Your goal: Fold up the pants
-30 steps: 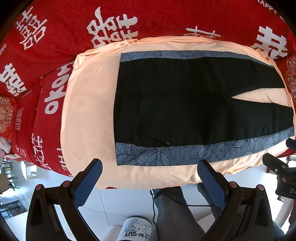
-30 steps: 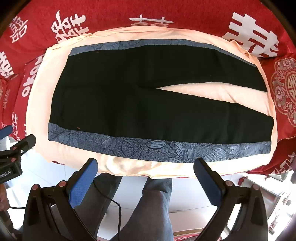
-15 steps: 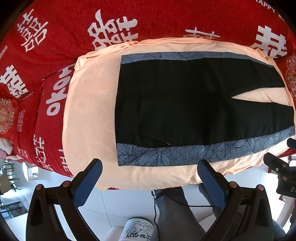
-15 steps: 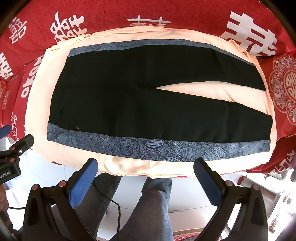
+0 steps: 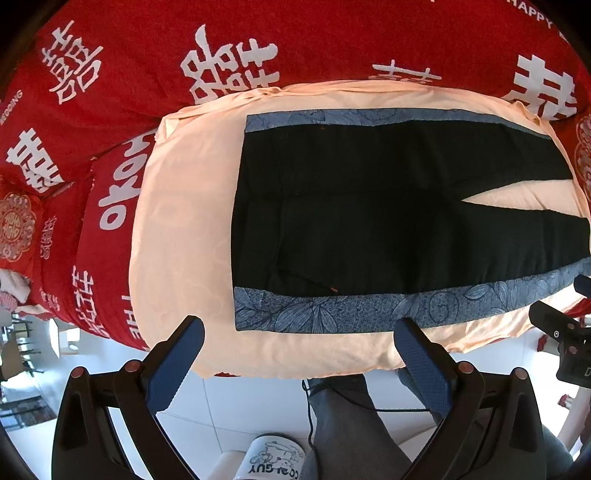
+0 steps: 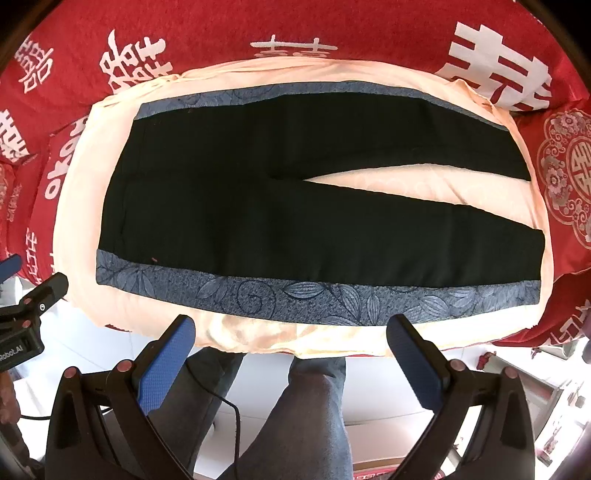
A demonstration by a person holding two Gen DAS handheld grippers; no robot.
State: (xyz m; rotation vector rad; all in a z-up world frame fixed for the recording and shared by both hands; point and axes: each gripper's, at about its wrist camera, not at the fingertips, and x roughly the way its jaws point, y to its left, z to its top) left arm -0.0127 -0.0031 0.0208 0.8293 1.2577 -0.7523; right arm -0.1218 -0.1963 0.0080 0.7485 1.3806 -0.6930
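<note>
Black pants (image 5: 369, 214) (image 6: 288, 206) with blue-grey leaf-patterned side stripes lie flat on a peach cloth (image 5: 177, 236) (image 6: 406, 184), waistband to the left, both legs spread apart toward the right. My left gripper (image 5: 299, 332) hovers open above the near edge, below the waistband corner, holding nothing. My right gripper (image 6: 291, 328) is open too, hanging over the near stripe at mid-leg, nothing between its fingers. Each gripper shows at the edge of the other's view.
The peach cloth covers a bed with a red quilt (image 5: 110, 74) (image 6: 369, 29) printed with white characters. A person's legs in grey trousers (image 6: 303, 413) stand at the near edge on a white tiled floor. A printed slipper (image 5: 273, 458) is below.
Both views have shifted only slightly; the pants sit a touch lower in the left wrist view. Both grippers remain open and the pants lie untouched.
</note>
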